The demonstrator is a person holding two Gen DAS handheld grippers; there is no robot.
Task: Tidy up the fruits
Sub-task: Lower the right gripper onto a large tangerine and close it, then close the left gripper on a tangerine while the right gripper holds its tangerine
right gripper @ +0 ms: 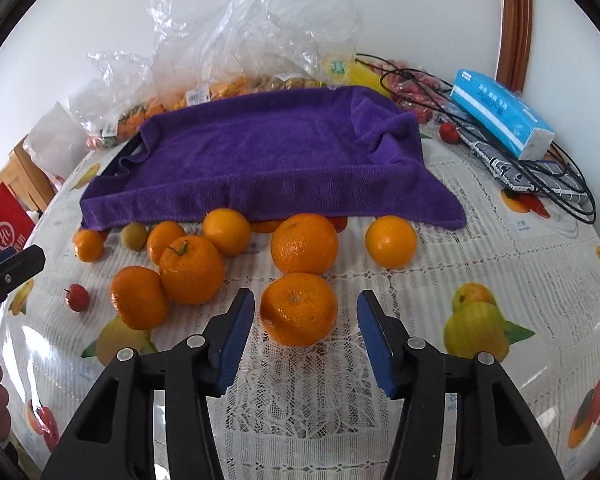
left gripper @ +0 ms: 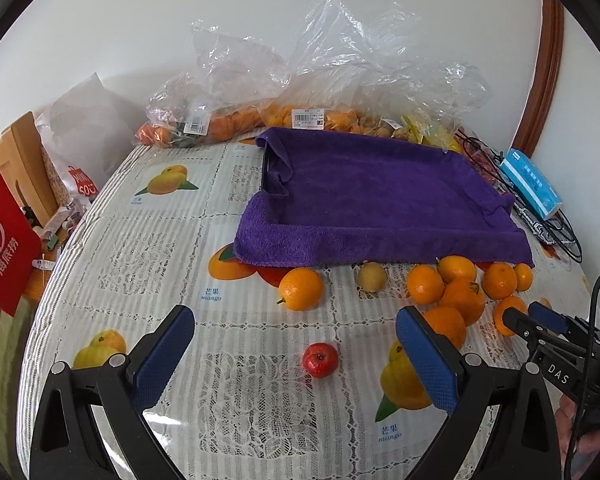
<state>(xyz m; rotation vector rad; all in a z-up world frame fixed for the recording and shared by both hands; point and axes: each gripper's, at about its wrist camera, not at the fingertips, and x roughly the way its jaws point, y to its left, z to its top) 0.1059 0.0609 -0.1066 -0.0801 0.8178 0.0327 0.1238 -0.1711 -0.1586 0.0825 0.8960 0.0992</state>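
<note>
Several oranges lie on the tablecloth in front of a purple towel (left gripper: 364,196) draped over a tray. In the left wrist view my left gripper (left gripper: 296,344) is open and empty, with a small red fruit (left gripper: 320,359) on the table between its fingers and a lone orange (left gripper: 301,289) beyond. In the right wrist view my right gripper (right gripper: 305,330) is open around a large orange (right gripper: 298,309) without gripping it. More oranges (right gripper: 191,269) and a small yellow-green fruit (right gripper: 133,236) lie to the left. The small red fruit also shows there (right gripper: 77,297).
Clear plastic bags of fruit (left gripper: 260,92) stand against the wall behind the towel. A blue tissue pack (right gripper: 500,114), black cables (right gripper: 540,176) and a small red fruit (right gripper: 449,132) lie at the right. A red bag (left gripper: 4,240) hangs off the table's left edge.
</note>
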